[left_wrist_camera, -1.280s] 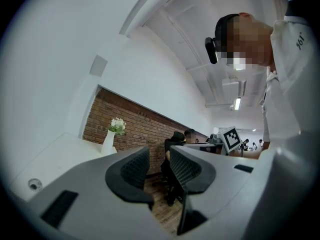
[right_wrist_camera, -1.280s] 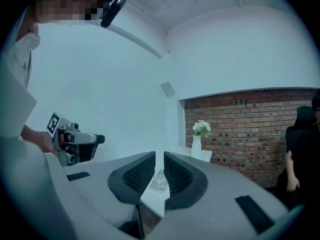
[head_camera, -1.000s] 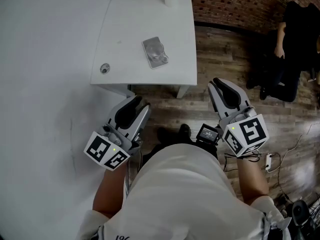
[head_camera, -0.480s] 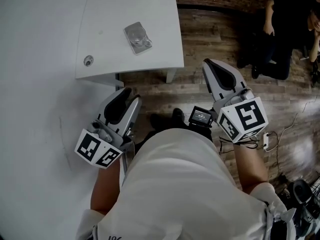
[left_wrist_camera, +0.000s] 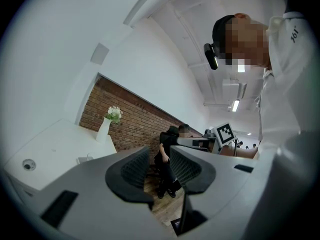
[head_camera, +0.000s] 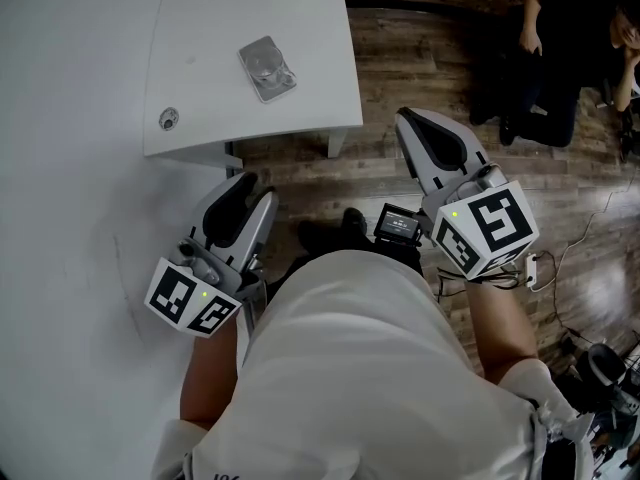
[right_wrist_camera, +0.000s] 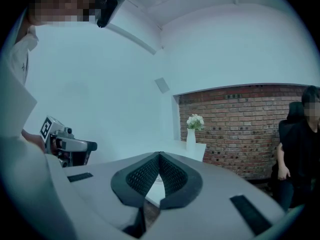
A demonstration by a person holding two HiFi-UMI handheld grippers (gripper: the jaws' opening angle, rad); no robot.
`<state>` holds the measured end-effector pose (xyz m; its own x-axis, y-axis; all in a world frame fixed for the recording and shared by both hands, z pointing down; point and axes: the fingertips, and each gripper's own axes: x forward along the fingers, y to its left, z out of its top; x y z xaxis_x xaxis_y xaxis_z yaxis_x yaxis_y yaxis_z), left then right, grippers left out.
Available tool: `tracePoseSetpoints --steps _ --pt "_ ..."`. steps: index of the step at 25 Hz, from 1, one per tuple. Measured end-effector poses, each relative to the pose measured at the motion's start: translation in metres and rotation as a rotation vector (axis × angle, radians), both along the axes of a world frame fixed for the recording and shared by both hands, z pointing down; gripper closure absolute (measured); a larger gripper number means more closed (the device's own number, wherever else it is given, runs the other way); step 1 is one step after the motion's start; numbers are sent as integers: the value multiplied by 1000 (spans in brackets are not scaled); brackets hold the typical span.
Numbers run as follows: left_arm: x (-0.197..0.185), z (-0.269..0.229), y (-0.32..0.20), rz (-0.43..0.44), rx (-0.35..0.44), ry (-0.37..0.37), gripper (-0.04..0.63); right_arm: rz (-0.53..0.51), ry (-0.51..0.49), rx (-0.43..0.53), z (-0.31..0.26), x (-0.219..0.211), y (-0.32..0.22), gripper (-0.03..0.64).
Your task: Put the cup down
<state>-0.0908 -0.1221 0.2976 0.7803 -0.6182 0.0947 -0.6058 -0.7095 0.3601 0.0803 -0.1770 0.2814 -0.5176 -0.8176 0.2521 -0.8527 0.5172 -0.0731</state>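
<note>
A clear cup [head_camera: 266,66] rests on the white table [head_camera: 310,88] at the top left of the head view, apart from both grippers. It shows small in the left gripper view as the cup [left_wrist_camera: 84,159]. My left gripper [head_camera: 254,183] hovers below the table's near edge, over the floor. Its jaws stand slightly apart with nothing between them, and through that gap in the left gripper [left_wrist_camera: 159,151] I see the room. My right gripper [head_camera: 404,119] is shut and empty, right of the table's corner; in its own view the right gripper [right_wrist_camera: 160,155] has its pads touching.
A small round fitting [head_camera: 168,119] sits in the table near its left edge. A white vase with flowers [right_wrist_camera: 192,133] stands at the table's far end by a brick wall. A person in dark clothes [head_camera: 560,58] sits at the upper right on the wooden floor [head_camera: 420,58].
The table and cup have slid up and left in the head view and now lie farther from both grippers. The cup has stayed where it was on the table.
</note>
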Motion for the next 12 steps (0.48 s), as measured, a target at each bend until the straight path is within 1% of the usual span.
tracePoseSetpoints --steps 12 --pt "0 2 -5 10 -7 -4 463 -6 8 -4 1 -5 -5 606"
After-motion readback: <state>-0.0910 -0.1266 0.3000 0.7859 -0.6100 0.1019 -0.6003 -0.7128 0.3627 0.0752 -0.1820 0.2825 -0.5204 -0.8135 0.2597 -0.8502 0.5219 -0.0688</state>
